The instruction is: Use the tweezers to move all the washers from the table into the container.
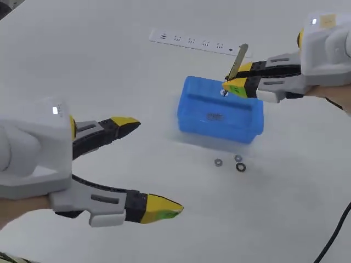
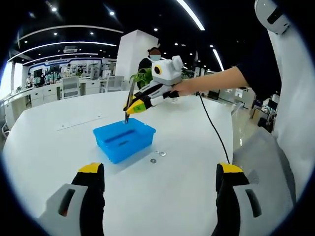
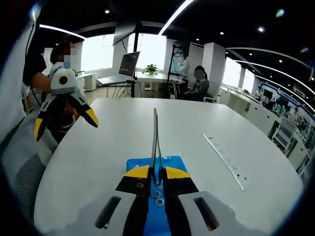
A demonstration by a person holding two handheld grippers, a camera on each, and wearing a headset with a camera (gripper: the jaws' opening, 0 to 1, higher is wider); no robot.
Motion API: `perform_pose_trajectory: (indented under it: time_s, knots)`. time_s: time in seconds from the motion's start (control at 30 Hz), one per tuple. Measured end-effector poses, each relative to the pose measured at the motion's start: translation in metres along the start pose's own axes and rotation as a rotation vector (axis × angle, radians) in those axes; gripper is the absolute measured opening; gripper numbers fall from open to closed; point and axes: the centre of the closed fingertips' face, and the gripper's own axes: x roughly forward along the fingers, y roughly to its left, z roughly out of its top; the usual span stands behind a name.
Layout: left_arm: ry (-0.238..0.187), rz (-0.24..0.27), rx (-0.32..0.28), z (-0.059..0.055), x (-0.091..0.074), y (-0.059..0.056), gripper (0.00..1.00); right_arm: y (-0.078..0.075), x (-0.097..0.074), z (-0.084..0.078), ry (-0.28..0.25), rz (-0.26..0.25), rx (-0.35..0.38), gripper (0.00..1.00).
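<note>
The right hand-held gripper (image 1: 236, 80) is clamped on the tweezers (image 1: 239, 57) above the blue container (image 1: 219, 116); the left hand-held gripper (image 1: 157, 165) gapes, empty. Three washers (image 1: 241, 167) lie on the table (image 1: 98, 60) just nearer. They are likely thin, light and slippery, so pinch across a rim.

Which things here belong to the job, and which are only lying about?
Job: tweezers in the right gripper; blue container; three washers beside it.
Lying about: power strip; black cable.

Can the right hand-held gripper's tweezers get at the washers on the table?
Likely yes: the washers lie uncovered on bare table beside the blue container, near where the tweezers hover.
</note>
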Motion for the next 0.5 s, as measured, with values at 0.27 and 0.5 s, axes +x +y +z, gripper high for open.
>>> perform_pose_trajectory:
  time_s: [0.27, 0.5]
  knots:
    - [0.034, 0.035, -0.008, -0.007, -0.005, 0.006, 0.99, -0.004, 0.033, -0.033, 0.067, 0.012, -0.007, 0.1]
    - [0.067, 0.053, -0.017, -0.018, -0.01, 0.007, 0.99, 0.0, 0.039, -0.056, 0.093, 0.015, 0.03, 0.1]
